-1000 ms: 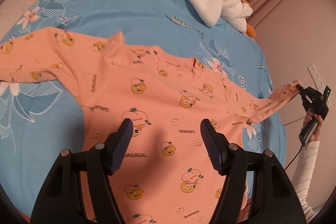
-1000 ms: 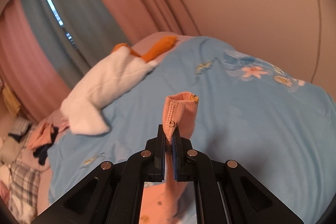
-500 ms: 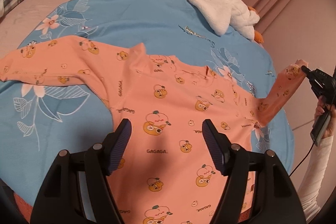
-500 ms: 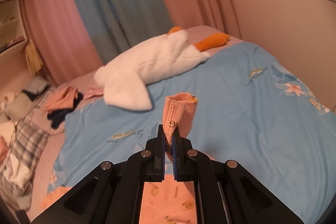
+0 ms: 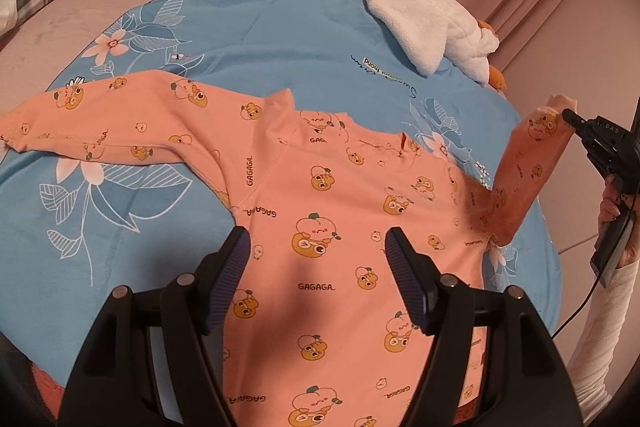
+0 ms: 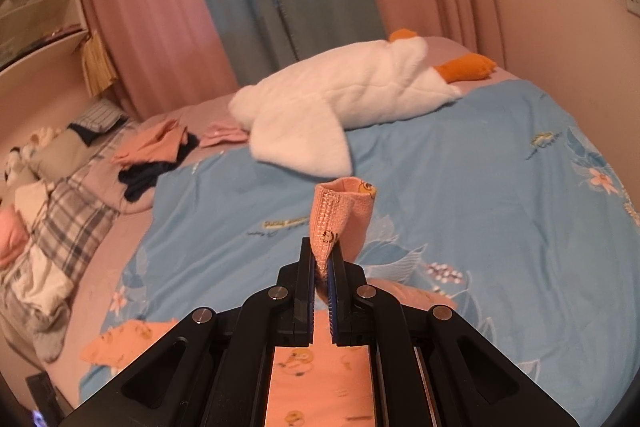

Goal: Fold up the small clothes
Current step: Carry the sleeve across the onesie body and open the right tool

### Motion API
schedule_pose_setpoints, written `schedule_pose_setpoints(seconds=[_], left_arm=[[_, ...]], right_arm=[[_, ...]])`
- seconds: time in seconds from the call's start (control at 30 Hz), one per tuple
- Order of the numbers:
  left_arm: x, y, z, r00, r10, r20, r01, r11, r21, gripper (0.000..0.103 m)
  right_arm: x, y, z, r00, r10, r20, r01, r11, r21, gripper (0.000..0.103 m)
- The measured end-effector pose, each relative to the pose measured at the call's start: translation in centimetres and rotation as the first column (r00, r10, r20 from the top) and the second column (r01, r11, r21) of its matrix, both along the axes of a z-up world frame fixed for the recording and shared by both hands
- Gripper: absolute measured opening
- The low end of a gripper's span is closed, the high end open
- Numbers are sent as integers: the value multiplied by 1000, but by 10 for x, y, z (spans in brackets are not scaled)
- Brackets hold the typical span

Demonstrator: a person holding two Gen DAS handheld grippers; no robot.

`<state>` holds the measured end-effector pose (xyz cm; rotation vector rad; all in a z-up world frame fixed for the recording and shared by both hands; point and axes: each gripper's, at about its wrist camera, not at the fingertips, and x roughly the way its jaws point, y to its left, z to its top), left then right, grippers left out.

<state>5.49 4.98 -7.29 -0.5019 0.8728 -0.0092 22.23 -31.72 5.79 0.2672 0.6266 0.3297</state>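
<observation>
The right gripper (image 6: 321, 269) is clamped tight on the cuff (image 6: 340, 211) of one sleeve, the ribbed edge pinched between its pads and the rest of the cuff standing up in a little loop above them. In the left wrist view that sleeve (image 5: 524, 167) rises off the bed at a slant from the shoulder to the gripper, held by a hand (image 5: 614, 203) at the right edge. The left gripper (image 5: 318, 279) hovers with its jaws wide apart and nothing between them, over the chest of the shirt (image 5: 320, 219); whether its tips touch the cloth I cannot tell from this angle. The shirt, peach with small cartoon prints, lies flat on the blue quilt (image 5: 248, 19), neck away from the camera, its other sleeve (image 5: 104, 119) stretched straight out to the left. Beyond it a white plush goose (image 6: 352, 95) lies across the far side of the bed, and a heap of other clothes (image 6: 156, 151) sits near the pillows. The step in hand looks like the first sleeve fold: the lifted sleeve is to be carried inward and laid across the body. That calls for swinging the cuff over the chest toward the far armpit, keeping the sleeve taut enough to crease at the shoulder seam, while the left gripper either presses the body down or clears out of the way before the cuff is let go.
</observation>
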Motion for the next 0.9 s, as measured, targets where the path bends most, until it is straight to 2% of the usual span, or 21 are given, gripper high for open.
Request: schedule_pose_setpoints(seconds=[0.33, 0.9], left_arm=[[-5, 16, -3, 999, 36, -4, -36, 999, -14, 70], [-7, 20, -10, 999, 31, -27, -31, 1000, -1, 70]], right_arm=[[-6, 36, -3, 997, 78, -19, -79, 996, -37, 7], [-19, 104, -39, 975, 191, -115, -198, 979, -52, 7]])
